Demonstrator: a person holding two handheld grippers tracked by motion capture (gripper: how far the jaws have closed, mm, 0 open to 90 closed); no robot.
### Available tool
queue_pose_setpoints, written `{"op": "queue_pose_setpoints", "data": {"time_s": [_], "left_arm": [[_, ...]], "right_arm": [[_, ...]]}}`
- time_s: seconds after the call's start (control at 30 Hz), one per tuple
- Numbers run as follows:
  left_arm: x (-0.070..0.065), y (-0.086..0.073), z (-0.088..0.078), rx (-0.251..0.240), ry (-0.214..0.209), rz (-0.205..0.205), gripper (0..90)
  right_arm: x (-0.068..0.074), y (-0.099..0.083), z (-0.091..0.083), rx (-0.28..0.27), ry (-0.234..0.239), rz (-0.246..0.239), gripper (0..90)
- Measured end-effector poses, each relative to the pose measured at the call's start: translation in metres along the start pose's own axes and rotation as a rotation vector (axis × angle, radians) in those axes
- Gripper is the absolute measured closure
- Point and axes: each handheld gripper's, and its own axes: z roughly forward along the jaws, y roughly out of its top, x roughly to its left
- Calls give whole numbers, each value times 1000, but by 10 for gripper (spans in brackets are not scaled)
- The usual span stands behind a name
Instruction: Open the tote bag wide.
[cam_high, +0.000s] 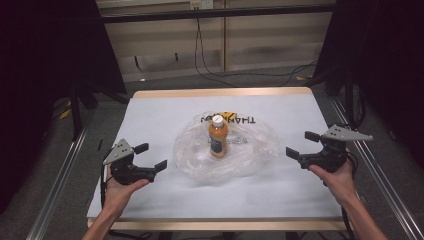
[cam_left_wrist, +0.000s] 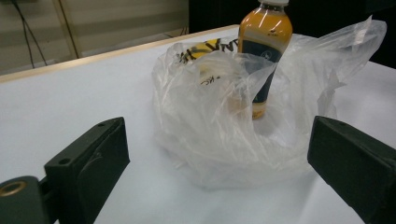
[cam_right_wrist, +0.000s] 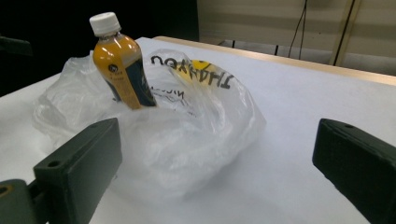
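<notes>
White paper covers the counter (cam_high: 150, 115), set before a dim wall with trailing cables. Left gripper (cam_high: 151, 156) and right gripper (cam_high: 301, 143) flank the work with jaws spread wide and empty, each aimed inward at the clear plastic bag (cam_high: 240, 157) lying slack at mid-counter. An orange bottle (cam_high: 218, 136) stands upright inside the bag's collapsed mouth (white cap on), apparently so that the film can be drawn up around it. Both hands hold their grippers low, roughly level, well apart from the bag, wrists angled toward the centre.
</notes>
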Motion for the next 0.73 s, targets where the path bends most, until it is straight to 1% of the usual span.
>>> {"op": "queue_pose_setpoints", "data": {"time_s": [0.07, 0.1, 0.13, 0.17, 0.23, 0.33, 0.4, 0.43, 0.47, 0.5, 0.53, 0.57, 0.6, 0.63, 0.67, 0.7, 0.73], "left_arm": [[-3, -4, -7, -5, 21, -1, 46], [-5, -6, -8, -17, 17, -1, 38], [-7, -9, -10, -22, 36, 8, 38], [-10, -11, -12, -25, 46, 13, 35], [-13, -17, -14, -20, 44, 10, 33], [-17, -24, -17, -25, 62, 5, 28], [-18, -26, -19, -23, 68, 6, 25], [-20, -27, -24, -32, 74, 19, 24], [-22, -28, -27, -37, 90, 26, 25], [-22, -32, -28, -42, 82, 31, 19], [-23, -35, -27, -33, 67, 24, 13], [-22, -38, -26, -14, 63, 34, 11], [-21, -41, -23, 9, 55, 42, 11], [-21, -42, -20, 37, 61, 46, 16], [-21, -43, -18, 50, 53, 44, 20], [-22, -43, -16, 53, 56, 37, 21], [-22, -43, -16, 49, 57, 51, 20]], "right_arm": [[2, -6, -6, 5, -15, -13, 19], [3, -8, -9, 5, -25, -13, 19], [4, -11, -13, -4, -28, -10, 22], [6, -14, -15, -17, -33, -5, 26], [9, -22, -21, -31, -43, 1, 23], [14, -31, -27, -30, -52, -3, 24], [14, -33, -29, -28, -56, -3, 26], [16, -36, -33, -15, -55, -3, 33], [16, -38, -35, -16, -60, -6, 33], [17, -41, -38, -27, -68, -6, 34], [17, -45, -40, -52, -79, 6, 37], [17, -50, -42, -54, -80, 19, 37], [17, -53, -42, -37, -87, 16, 35], [16, -55, -43, -34, -94, 9, 40], [16, -56, -44, -42, -97, 18, 38], [15, -56, -44, -41, -92, 30, 33], [14, -55, -44, -37, -89, 31, 31]]}}
